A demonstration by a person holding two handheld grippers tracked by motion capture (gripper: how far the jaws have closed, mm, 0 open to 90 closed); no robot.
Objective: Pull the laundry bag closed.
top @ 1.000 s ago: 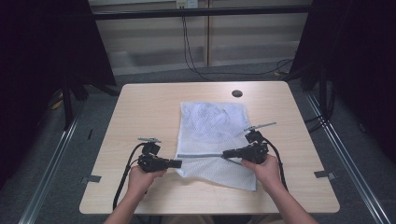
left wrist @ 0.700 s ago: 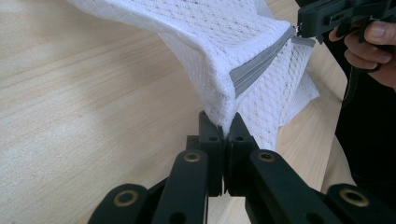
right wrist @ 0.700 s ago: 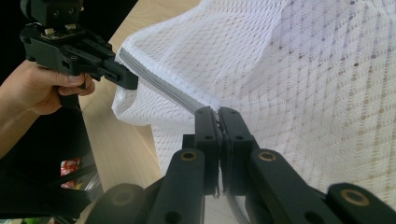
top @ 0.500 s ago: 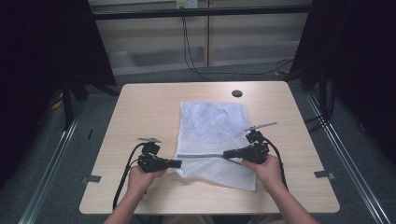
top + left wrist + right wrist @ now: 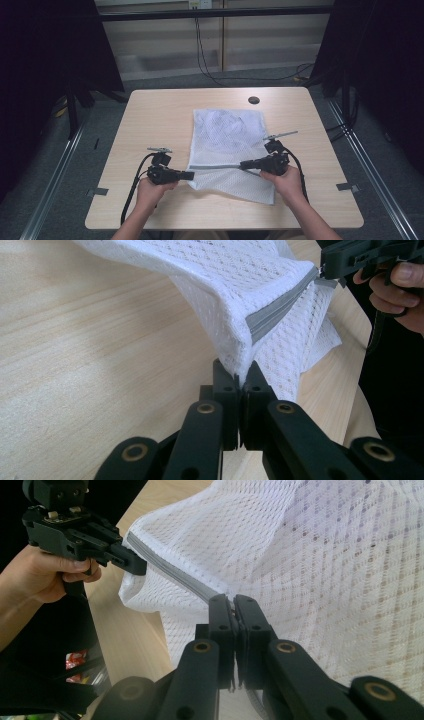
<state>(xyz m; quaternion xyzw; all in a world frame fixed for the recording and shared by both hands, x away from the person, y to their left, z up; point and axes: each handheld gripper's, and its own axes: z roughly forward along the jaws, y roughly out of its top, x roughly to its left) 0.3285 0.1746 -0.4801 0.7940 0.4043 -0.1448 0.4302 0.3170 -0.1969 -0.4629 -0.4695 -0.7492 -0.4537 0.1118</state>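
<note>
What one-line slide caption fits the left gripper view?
Left gripper, jaws shut on the white mesh bag at its grey zipper's end, above the wooden table.

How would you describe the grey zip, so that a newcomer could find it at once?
Start at the wooden table and find the white mesh bag lying on it. Near the bag's front edge, a straight grey zip runs between the left tongs and right tongs, the only grey band on white netting.

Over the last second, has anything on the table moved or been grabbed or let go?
Nothing visibly changed. The left gripper stays clamped on the edge of the white mesh bag, the right gripper stays clamped at its grey zipper, and the bag lies on the table as before.
</note>
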